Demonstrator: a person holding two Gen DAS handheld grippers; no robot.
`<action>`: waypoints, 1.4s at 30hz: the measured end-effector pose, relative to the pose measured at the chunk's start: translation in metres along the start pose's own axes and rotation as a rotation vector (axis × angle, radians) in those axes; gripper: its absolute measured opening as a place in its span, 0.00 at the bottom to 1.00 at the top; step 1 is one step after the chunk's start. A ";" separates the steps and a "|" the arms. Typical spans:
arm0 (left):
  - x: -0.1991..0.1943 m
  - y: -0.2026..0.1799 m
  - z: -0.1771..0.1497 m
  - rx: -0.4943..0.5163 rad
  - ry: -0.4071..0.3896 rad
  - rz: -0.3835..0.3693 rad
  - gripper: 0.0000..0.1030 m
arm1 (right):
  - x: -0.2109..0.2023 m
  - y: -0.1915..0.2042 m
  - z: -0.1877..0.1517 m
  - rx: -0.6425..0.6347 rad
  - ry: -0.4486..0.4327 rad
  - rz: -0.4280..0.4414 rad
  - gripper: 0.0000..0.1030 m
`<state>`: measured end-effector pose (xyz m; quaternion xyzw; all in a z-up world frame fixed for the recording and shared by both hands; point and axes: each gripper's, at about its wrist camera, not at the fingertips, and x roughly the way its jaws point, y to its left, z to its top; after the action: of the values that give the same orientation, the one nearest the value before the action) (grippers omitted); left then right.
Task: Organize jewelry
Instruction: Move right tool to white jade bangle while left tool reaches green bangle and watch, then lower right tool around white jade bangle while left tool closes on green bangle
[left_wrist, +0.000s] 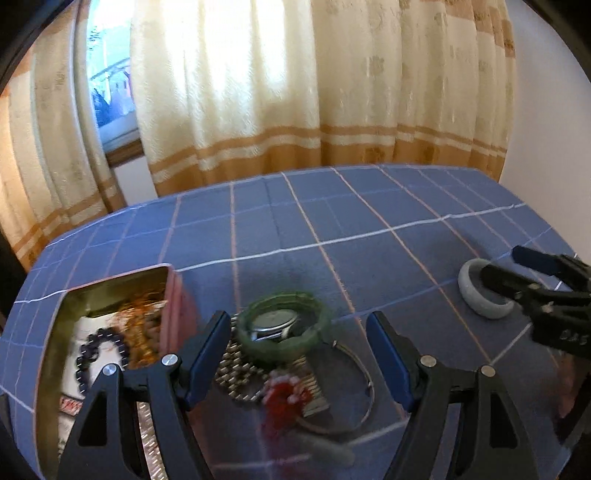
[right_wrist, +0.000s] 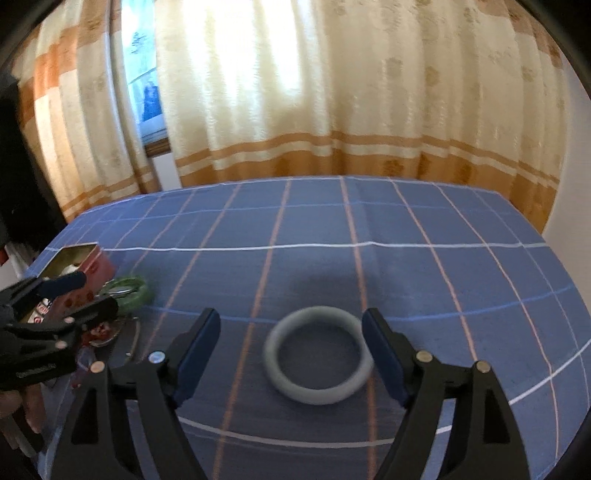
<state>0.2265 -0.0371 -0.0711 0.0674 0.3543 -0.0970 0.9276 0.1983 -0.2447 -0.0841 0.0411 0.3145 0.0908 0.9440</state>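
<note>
Right gripper (right_wrist: 291, 354) jaws wide, grey bangle (right_wrist: 318, 354) loose between them. Left gripper (left_wrist: 299, 362) jaws wide over green bangle (left_wrist: 283, 325). Risk: off-centre close squirts bangle sideways.

Cream curtains (left_wrist: 258, 92) with orange bands fill the upper frame, sunlit from behind. A window (left_wrist: 110, 85) shows at upper left. The tabletop (right_wrist: 406, 229) wears blue checked cloth; white wall (left_wrist: 546, 147) at right.

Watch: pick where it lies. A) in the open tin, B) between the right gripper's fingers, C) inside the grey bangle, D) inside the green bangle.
D: the watch sits inside the ring of the green bangle, beside the tin, not in it.
</note>
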 end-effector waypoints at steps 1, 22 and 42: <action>0.005 -0.003 0.001 0.008 0.010 0.000 0.74 | 0.000 -0.005 0.000 0.015 0.004 -0.005 0.80; 0.009 -0.021 0.002 0.104 -0.008 0.020 0.26 | 0.008 -0.026 0.001 0.097 0.058 -0.026 0.84; 0.005 -0.017 0.001 0.006 -0.004 -0.070 0.07 | 0.009 -0.033 0.002 0.122 0.062 -0.037 0.84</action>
<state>0.2272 -0.0550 -0.0747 0.0577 0.3543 -0.1307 0.9242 0.2112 -0.2749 -0.0920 0.0901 0.3493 0.0552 0.9310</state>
